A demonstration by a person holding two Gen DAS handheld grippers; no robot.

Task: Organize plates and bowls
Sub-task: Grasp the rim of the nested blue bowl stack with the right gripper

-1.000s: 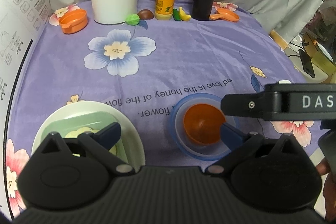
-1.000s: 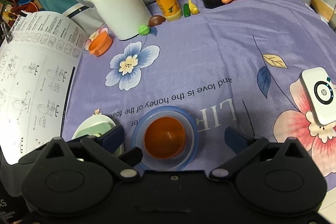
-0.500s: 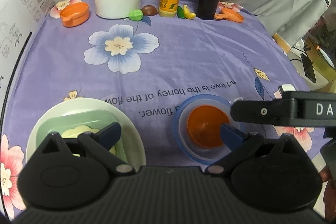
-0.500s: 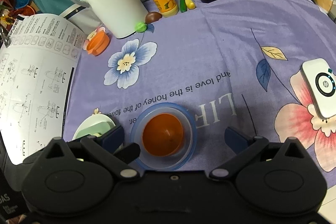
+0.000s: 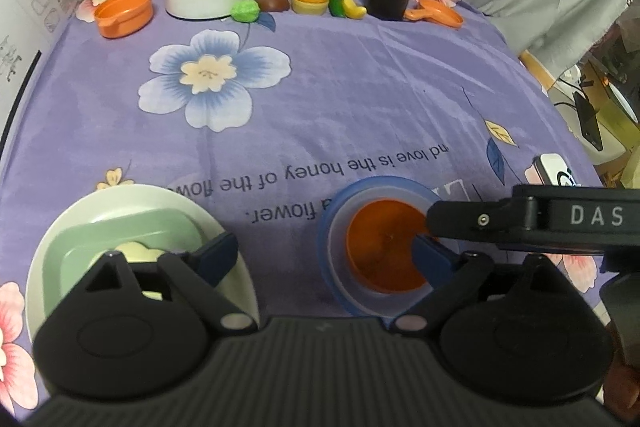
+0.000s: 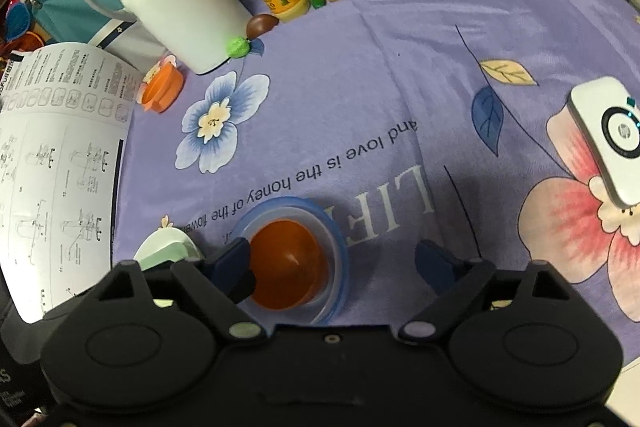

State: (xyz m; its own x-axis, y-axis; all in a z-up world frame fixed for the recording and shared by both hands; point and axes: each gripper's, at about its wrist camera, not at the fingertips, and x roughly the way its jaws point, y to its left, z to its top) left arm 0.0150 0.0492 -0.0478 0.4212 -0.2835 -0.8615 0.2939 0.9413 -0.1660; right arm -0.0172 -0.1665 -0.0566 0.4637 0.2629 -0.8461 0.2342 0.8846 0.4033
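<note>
Stack on the right: orange bowl (image 5: 386, 247) sits nested inside the blue bowl (image 5: 332, 239), both on the purple cloth of the counter (image 5: 360, 99), near its front edge
Stack on the left: green square dish (image 5: 120, 239) lies on the white plate (image 5: 132, 199), with a pale flower-shaped piece (image 5: 134, 252) in the dish; this pile is well apart from the blue bowl, to its left
Left tongs (image 5: 326, 253): spread wide and empty; one blue fingertip (image 5: 218, 252) hangs over the white plate, the other over the orange bowl, so the gap between them covers bare cloth
Right tongs (image 6: 340, 261): spread wide and empty; the orange bowl (image 6: 288, 265) lies under their left fingertip (image 6: 232, 259), off to the left of their midline, while the right fingertip hangs over bare cloth
Deciding relation: the nested bowls sit just in front of both tongs, between the two tools; the right tongs look the nearer and better placed, since one finger already reaches over the rim
Axis: the bowls are round, so no long axis matters; a grip on the rim wall seems the likely need
Likely next move: a small shift left by the right tongs, then a pinch on the blue bowl (image 6: 338, 247) wall
</note>
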